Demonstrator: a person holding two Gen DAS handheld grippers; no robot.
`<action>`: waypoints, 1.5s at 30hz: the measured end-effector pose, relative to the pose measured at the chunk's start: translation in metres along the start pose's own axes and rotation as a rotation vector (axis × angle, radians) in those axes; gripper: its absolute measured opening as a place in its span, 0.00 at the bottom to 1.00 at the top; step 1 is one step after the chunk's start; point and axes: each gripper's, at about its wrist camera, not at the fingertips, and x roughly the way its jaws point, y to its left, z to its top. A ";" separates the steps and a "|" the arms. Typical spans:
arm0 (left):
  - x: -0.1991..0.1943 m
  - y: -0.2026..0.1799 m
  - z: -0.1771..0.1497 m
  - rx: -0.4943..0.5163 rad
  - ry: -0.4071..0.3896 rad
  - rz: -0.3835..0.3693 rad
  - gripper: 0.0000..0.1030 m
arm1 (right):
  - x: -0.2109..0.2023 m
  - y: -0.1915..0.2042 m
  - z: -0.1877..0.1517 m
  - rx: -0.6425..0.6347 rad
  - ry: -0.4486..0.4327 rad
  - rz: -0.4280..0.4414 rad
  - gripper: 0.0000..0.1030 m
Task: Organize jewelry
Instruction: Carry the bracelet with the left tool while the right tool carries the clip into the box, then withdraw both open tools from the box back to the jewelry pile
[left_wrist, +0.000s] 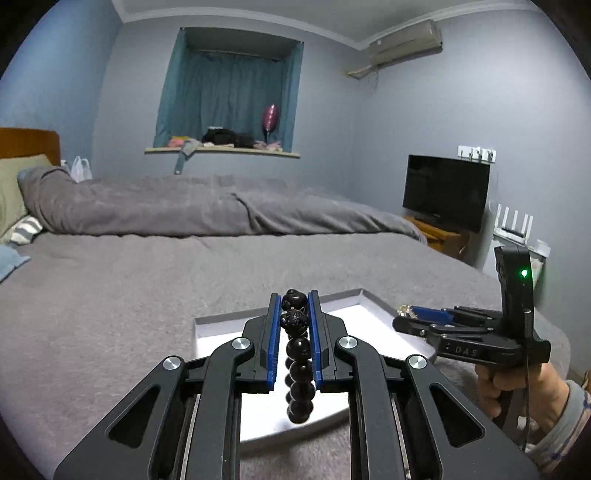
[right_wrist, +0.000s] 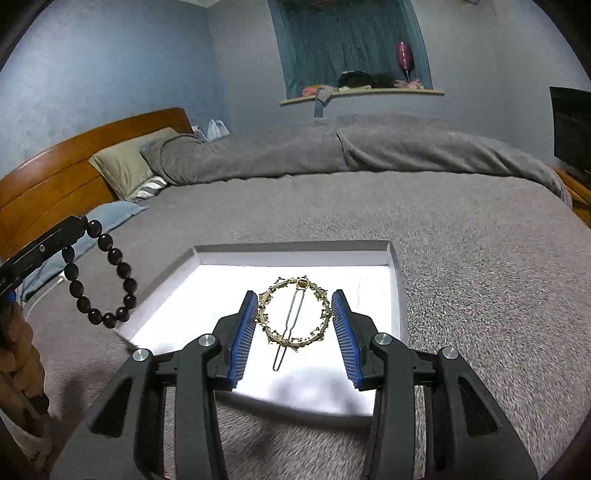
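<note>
My left gripper (left_wrist: 293, 295) is shut on a dark bead bracelet (left_wrist: 298, 349), whose loop hangs down between the blue pads. In the right wrist view the same bracelet (right_wrist: 99, 273) dangles from the left gripper (right_wrist: 79, 221) just left of the box. My right gripper (right_wrist: 294, 295) is shut on a round gold hair clip (right_wrist: 325, 306), with the pads pressing on its two sides and its pin pointing back toward the camera. Both grippers hover over a shallow white box (right_wrist: 295, 247) lying on the grey bed. In the left wrist view the right gripper (left_wrist: 402, 314) shows gold at its tip.
The box (left_wrist: 221, 325) sits on a grey bedspread (right_wrist: 480, 258) with a rumpled duvet (left_wrist: 184, 206) behind it. Pillows and a wooden headboard (right_wrist: 74, 162) are at the left. A TV (left_wrist: 447, 192) on a low cabinet stands past the bed's right edge. A hand (left_wrist: 517, 384) holds the right gripper's handle.
</note>
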 end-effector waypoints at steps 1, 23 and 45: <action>0.007 0.002 -0.002 -0.006 0.008 -0.003 0.15 | 0.004 -0.001 0.000 0.002 0.008 -0.002 0.40; 0.066 0.050 -0.047 -0.102 0.285 0.073 0.26 | 0.047 -0.008 -0.015 -0.053 0.131 -0.091 0.45; 0.013 0.045 -0.076 -0.059 0.254 0.011 0.70 | -0.029 -0.037 -0.045 0.153 -0.051 0.030 0.63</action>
